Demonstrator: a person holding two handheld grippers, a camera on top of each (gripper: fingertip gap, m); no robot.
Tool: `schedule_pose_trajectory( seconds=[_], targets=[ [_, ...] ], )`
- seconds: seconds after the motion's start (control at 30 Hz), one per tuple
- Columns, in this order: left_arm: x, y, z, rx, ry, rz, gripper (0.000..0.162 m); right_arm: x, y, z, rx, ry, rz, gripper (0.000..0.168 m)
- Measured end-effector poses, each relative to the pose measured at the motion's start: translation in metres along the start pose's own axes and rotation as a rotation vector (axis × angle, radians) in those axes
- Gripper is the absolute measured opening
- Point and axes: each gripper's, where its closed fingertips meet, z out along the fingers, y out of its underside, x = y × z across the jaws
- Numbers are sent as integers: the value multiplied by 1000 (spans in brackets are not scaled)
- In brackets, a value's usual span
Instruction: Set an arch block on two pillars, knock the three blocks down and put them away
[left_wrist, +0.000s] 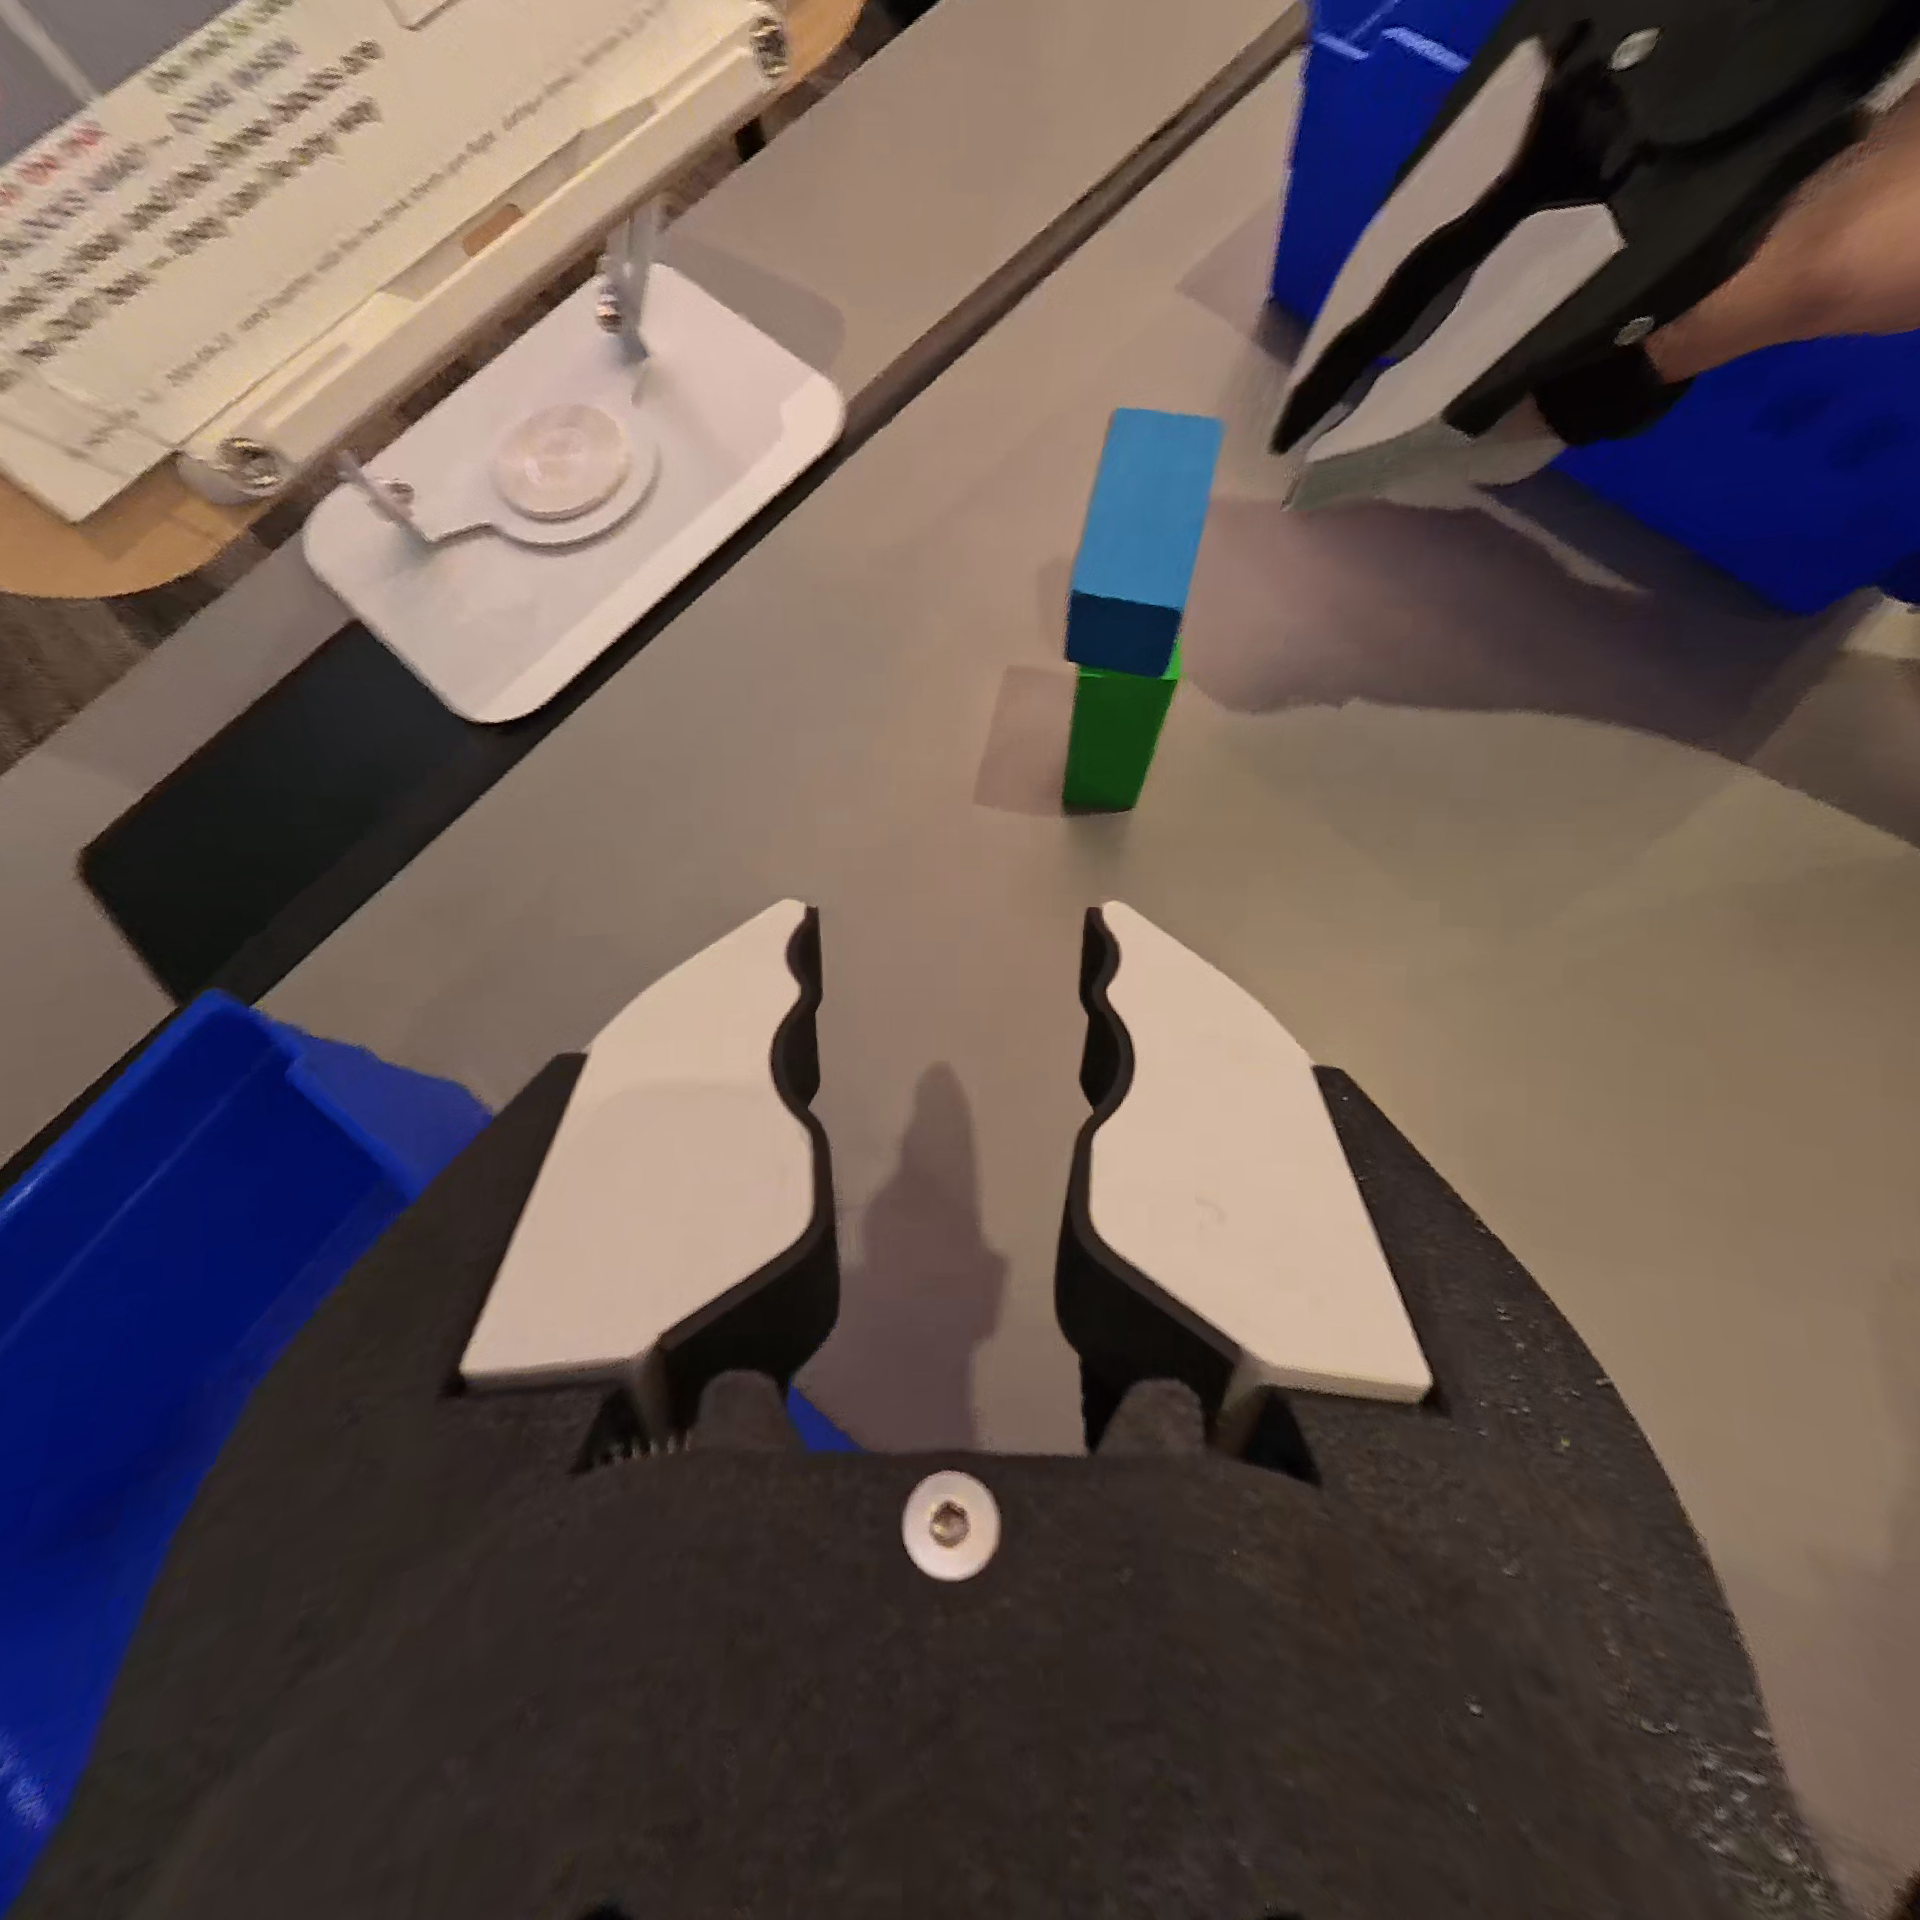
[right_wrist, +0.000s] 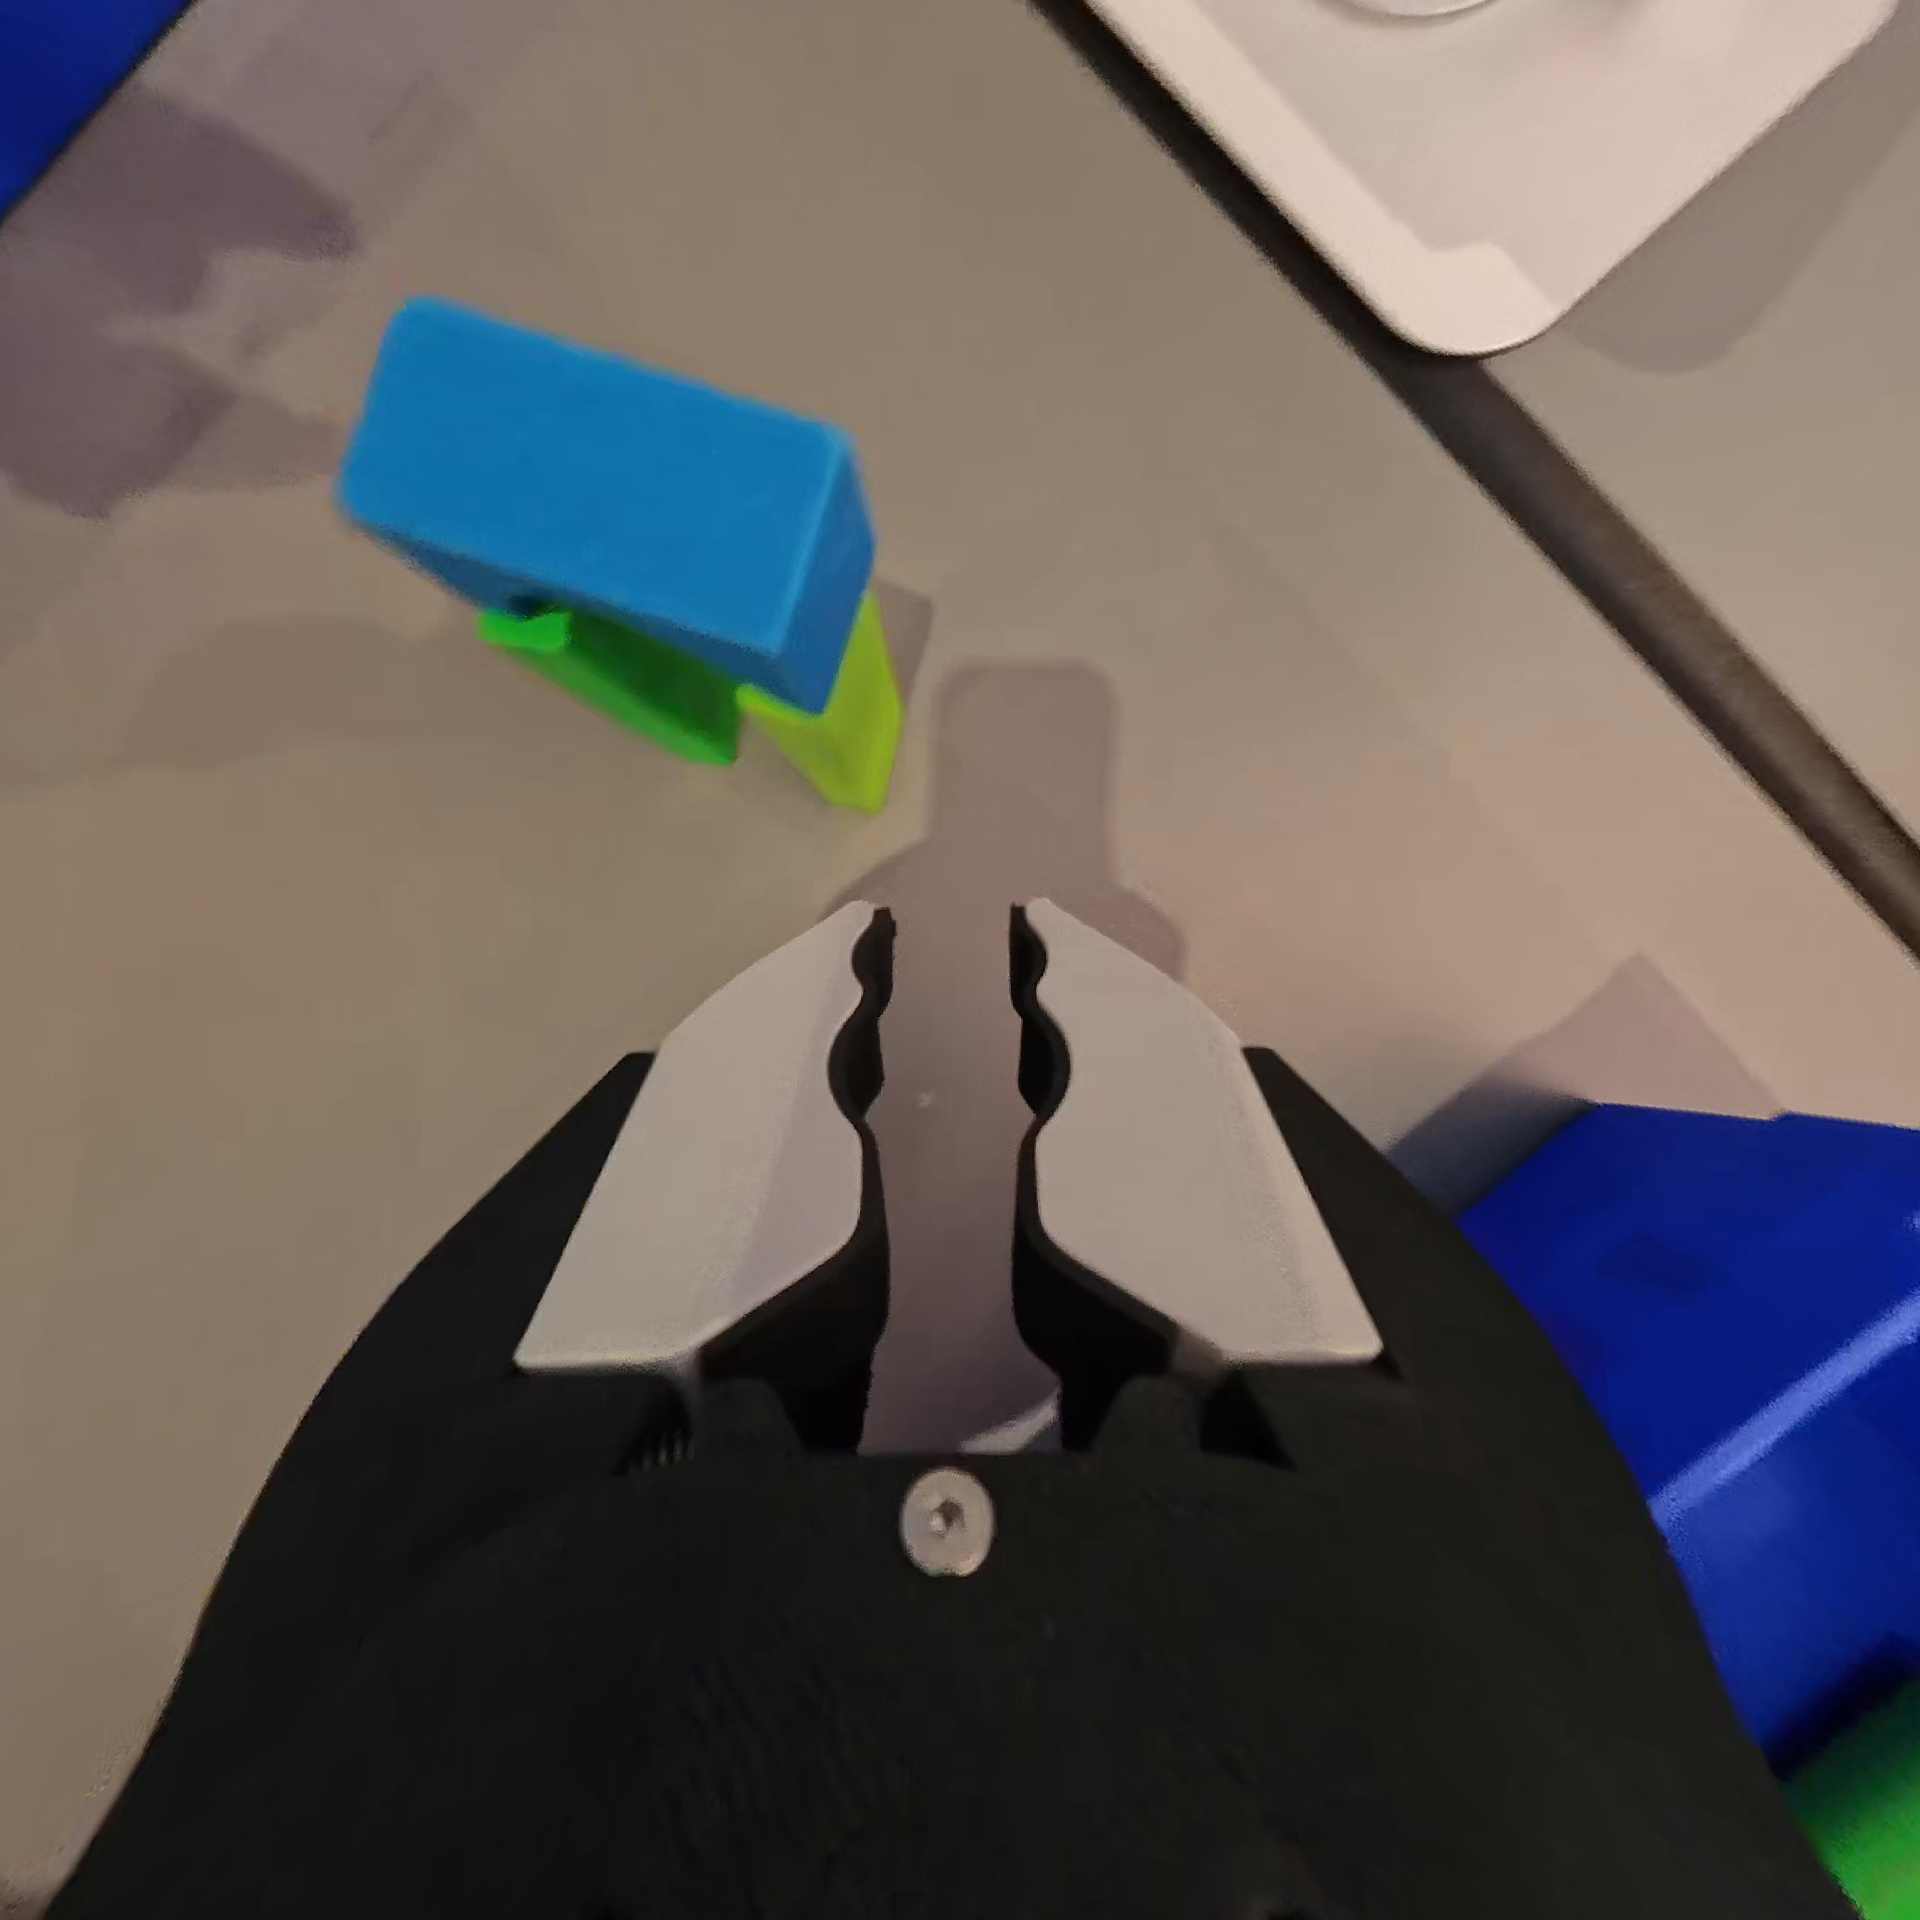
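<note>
The grey counter (left_wrist: 1351, 1039) carries everything. A blue plastic bin (left_wrist: 1766, 488) sits at 2 o'clock in the left wrist view, and another blue plastic bin (left_wrist: 156, 1299) lies at 8 o'clock. A white flat stand base (left_wrist: 623, 582) with a paper sign holder is at 10 o'clock.

The left claw (left_wrist: 951, 914) hovers low over the counter, pointing forward, its jaws spread apart with nothing between them. The right claw (right_wrist: 951, 920) tilts downward from above (a hand (left_wrist: 1829, 260) grips it at 2 o'clock in the left view), its jaws slightly parted and empty, just beside the blocks.

The blue wooden arch block (right_wrist: 613, 488) rests across two upright pillars near the counter's middle: a green wooden pillar (right_wrist: 644, 696) and a lime-green wooden pillar (right_wrist: 847, 732).
</note>
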Motion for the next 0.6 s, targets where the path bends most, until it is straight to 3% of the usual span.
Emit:
schedule_pose_trajectory(
  seconds=[0.1, 0.17, 0.6],
  targets=[
    [16, -2, 2, 11, 106, 40, 50, -26, 16, -8, -66, -118, -108, 24],
    [20, -2, 4, 13, 123, 48, 53, -24, 24, -12, -101, -76, -162, 27],
    [17, -3, 10, -20, -11, 125, 57, -15, 21, -12, -65, -52, -171, 27]
  ],
)
